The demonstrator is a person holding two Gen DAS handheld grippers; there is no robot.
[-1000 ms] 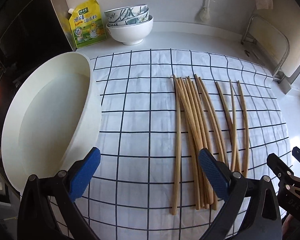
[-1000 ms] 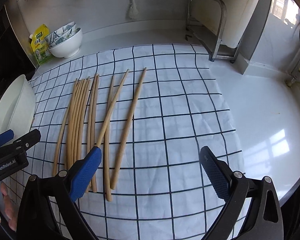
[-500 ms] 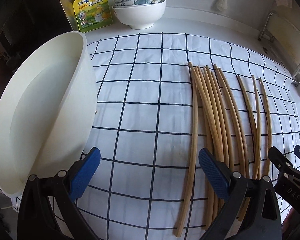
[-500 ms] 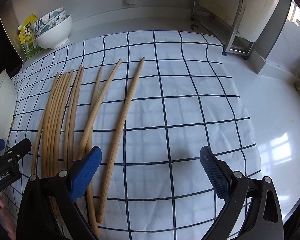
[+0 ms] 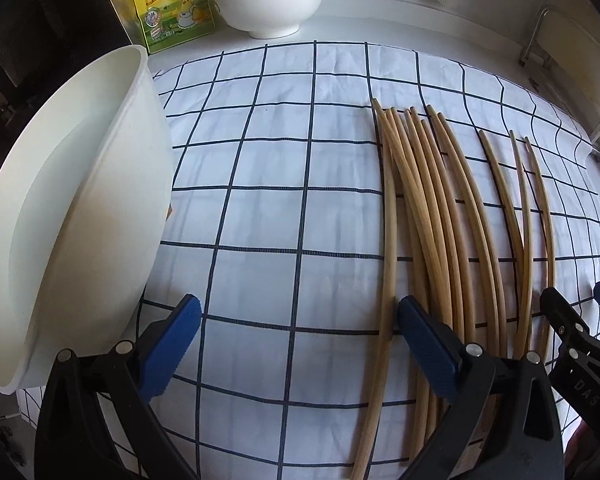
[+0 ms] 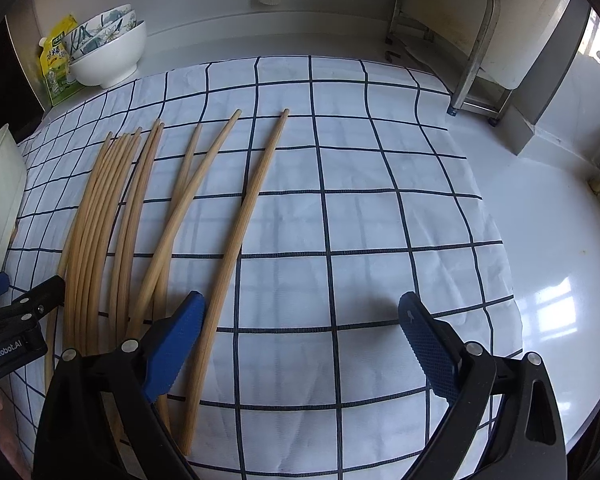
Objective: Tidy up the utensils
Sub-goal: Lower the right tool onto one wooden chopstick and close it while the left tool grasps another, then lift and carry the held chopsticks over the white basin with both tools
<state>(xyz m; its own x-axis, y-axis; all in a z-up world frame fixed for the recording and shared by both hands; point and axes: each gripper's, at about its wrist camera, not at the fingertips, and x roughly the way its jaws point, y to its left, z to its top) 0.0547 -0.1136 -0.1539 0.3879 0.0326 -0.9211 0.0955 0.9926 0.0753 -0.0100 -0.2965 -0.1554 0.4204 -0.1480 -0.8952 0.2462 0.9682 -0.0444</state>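
Several long wooden chopsticks (image 5: 432, 216) lie side by side on a white checked cloth (image 5: 268, 184). In the right wrist view the same chopsticks (image 6: 112, 216) fan out at the left, the rightmost one (image 6: 240, 236) a little apart. My left gripper (image 5: 300, 320) hangs open low over the cloth, its right pad at the near ends of the leftmost sticks. My right gripper (image 6: 302, 322) is open too, its left pad beside the rightmost stick. Neither holds anything.
A large white basin (image 5: 60, 216) stands at the cloth's left edge. Stacked bowls (image 5: 268, 4) and a yellow seasoning pouch (image 5: 172, 4) sit at the back left. A metal rack (image 6: 456, 48) stands at the back right on the white counter (image 6: 552, 240).
Both grippers have dropped lower and moved forward over the cloth, so the chopsticks look larger and nearer. Both stay open and the chopsticks have not moved.
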